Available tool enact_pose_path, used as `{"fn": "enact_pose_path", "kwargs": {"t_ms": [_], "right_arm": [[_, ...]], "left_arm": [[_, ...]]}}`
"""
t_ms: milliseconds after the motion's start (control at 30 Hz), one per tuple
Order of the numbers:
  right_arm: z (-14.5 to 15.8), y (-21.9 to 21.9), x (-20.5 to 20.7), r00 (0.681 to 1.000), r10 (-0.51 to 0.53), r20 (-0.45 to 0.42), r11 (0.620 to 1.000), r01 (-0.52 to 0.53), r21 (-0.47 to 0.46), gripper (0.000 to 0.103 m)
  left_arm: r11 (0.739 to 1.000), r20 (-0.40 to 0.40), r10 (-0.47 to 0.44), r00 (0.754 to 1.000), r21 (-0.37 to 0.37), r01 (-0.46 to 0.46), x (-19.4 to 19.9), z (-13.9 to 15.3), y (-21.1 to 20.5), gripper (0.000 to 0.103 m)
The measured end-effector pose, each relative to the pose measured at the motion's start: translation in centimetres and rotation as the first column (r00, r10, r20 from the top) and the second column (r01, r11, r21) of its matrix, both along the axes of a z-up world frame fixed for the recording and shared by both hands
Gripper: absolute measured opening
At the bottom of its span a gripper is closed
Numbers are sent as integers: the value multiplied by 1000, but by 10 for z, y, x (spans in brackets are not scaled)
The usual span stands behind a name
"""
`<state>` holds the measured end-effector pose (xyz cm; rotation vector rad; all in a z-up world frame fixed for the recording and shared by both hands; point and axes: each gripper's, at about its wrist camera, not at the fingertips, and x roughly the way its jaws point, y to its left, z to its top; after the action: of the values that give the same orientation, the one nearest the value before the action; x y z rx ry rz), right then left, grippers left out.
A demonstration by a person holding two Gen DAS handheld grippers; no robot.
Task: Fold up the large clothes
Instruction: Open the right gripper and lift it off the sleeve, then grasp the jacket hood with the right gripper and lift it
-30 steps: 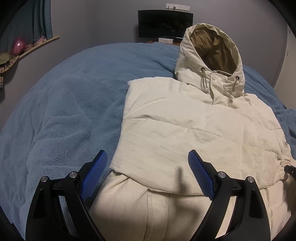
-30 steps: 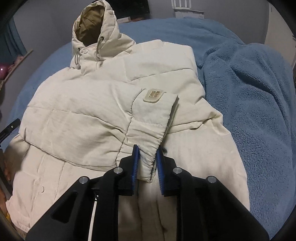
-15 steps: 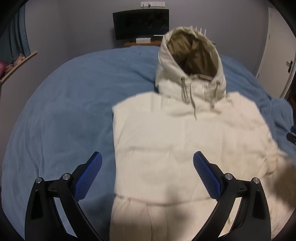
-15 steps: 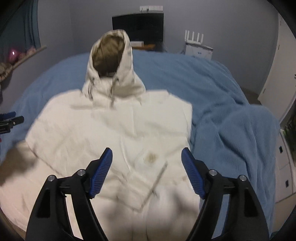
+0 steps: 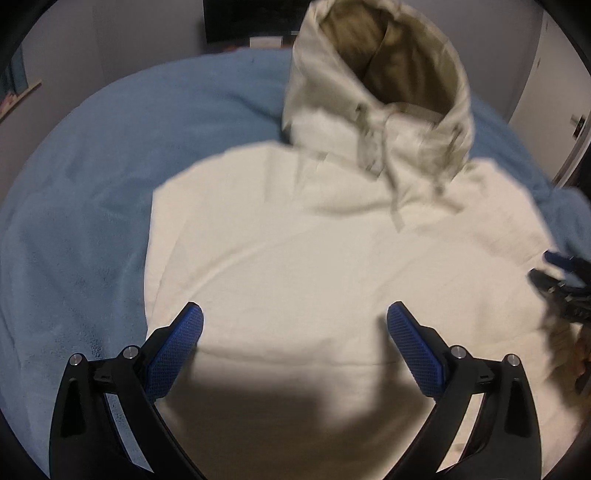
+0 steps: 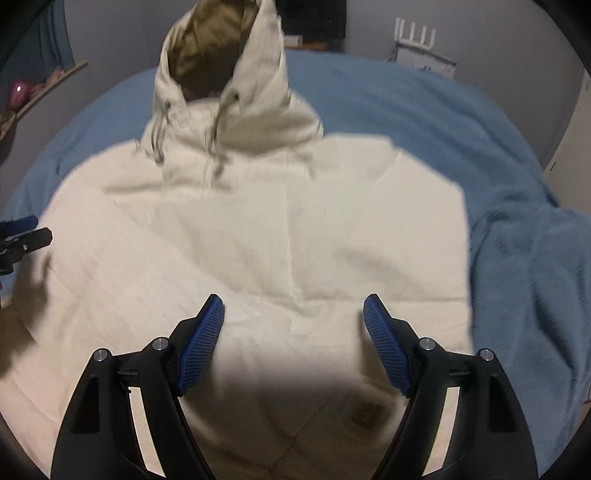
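Note:
A cream hooded puffer jacket (image 5: 332, 258) lies front-up on a blue blanket, both sleeves folded across its chest; it also shows in the right wrist view (image 6: 277, 240). Its hood (image 5: 384, 66) with tan lining points away, and shows in the right wrist view (image 6: 218, 55). My left gripper (image 5: 295, 332) is open and empty above the jacket's left half. My right gripper (image 6: 293, 325) is open and empty above the right half, over the folded sleeve with its patch (image 6: 364, 411). Each gripper shows at the edge of the other's view. Both views are motion-blurred.
The blue fleece blanket (image 5: 81, 192) covers the bed and bunches up to the right of the jacket (image 6: 524, 266). A dark monitor (image 5: 243, 18) stands by the far wall. A shelf with a pink object (image 6: 18, 92) is at the left.
My right gripper let go of the sleeve cuff and opened. Both grippers have moved forward over the jacket toward the hood, which now looms larger.

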<state>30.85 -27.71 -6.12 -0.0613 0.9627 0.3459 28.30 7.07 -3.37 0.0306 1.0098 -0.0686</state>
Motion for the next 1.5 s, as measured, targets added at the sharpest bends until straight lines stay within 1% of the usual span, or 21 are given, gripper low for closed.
{"fn": "enact_pose_path", "kwargs": {"t_ms": [33, 100, 167, 267, 367, 400, 533, 600, 667, 700, 767, 800, 833, 867, 1033, 1133, 1233, 1300, 1333, 1400, 1500], "right_arm": [[-5, 1, 0, 1000, 5, -7, 1000, -5, 0, 75], [0, 1, 3, 1000, 2, -2, 1000, -2, 5, 75], [15, 5, 11, 999, 4, 38, 1000, -5, 14, 75], [39, 14, 30, 995, 2, 96, 999, -5, 38, 75], [66, 32, 63, 986, -14, 164, 998, 2, 69, 75], [76, 39, 78, 981, -21, 192, 997, 6, 77, 75], [95, 61, 124, 965, -67, 255, 994, 41, 105, 75], [96, 68, 144, 959, -92, 269, 992, 64, 111, 75], [92, 71, 158, 960, -103, 259, 991, 76, 114, 73], [88, 72, 163, 963, -102, 250, 991, 75, 114, 51], [83, 71, 166, 966, -92, 243, 991, 66, 114, 18], [81, 67, 163, 967, -87, 240, 989, 55, 138, 14], [82, 62, 154, 963, -75, 260, 985, 30, 170, 11], [83, 61, 148, 959, -61, 275, 985, 12, 175, 9], [86, 62, 80, 910, 84, 406, 992, -113, 48, 8], [76, 60, 45, 888, 158, 432, 985, -171, -7, 8], [60, 56, 26, 885, 201, 420, 978, -208, -32, 8], [48, 56, 19, 887, 221, 405, 973, -226, -35, 8], [44, 54, 17, 890, 231, 394, 971, -237, -32, 8], [35, 57, 17, 894, 256, 369, 964, -265, -28, 7], [29, 63, 13, 888, 290, 357, 955, -290, -54, 7]], "left_arm": [[1000, -6, -5, 1000, 19, 6, 0, -6, 1, 96], [1000, -5, -8, 1000, -5, 8, -1, -5, 6, 96], [1000, 16, -1, 1000, -13, 2, -1, 3, 9, 96], [999, 78, 10, 997, -38, -7, 0, 17, 10, 96], [996, 103, 23, 994, -86, -15, 1, 19, 13, 96], [996, 108, 25, 994, -89, -16, 1, 19, 13, 96], [999, 131, 15, 991, -38, -10, -2, 13, 11, 96], [999, 121, 9, 993, -33, -5, 1, 8, 10, 96], [999, 117, 10, 993, -32, -6, 2, 7, 11, 96], [999, 117, 12, 993, -33, -8, 2, 7, 12, 96], [999, 121, 13, 993, -35, -9, 3, 8, 14, 96], [999, 128, 12, 992, -32, -8, 3, 10, 14, 96], [1000, 140, 13, 990, -25, -10, 2, 13, 15, 96], [1000, 150, 14, 989, -20, -11, 2, 15, 15, 96], [1000, 232, 6, 973, -8, -5, 3, 38, 13, 96], [1000, 280, 6, 960, -2, -5, 10, 53, 9, 96], [1000, 314, -5, 949, 14, 0, 18, 58, 3, 96], [999, 323, -26, 946, 52, 10, 25, 55, -4, 96], [996, 326, -39, 945, 86, 11, 28, 52, -9, 96], [986, 329, -70, 942, 163, 16, 33, 45, -21, 96], [970, 308, -112, 945, 241, 37, 42, 32, -36, 96]]}}
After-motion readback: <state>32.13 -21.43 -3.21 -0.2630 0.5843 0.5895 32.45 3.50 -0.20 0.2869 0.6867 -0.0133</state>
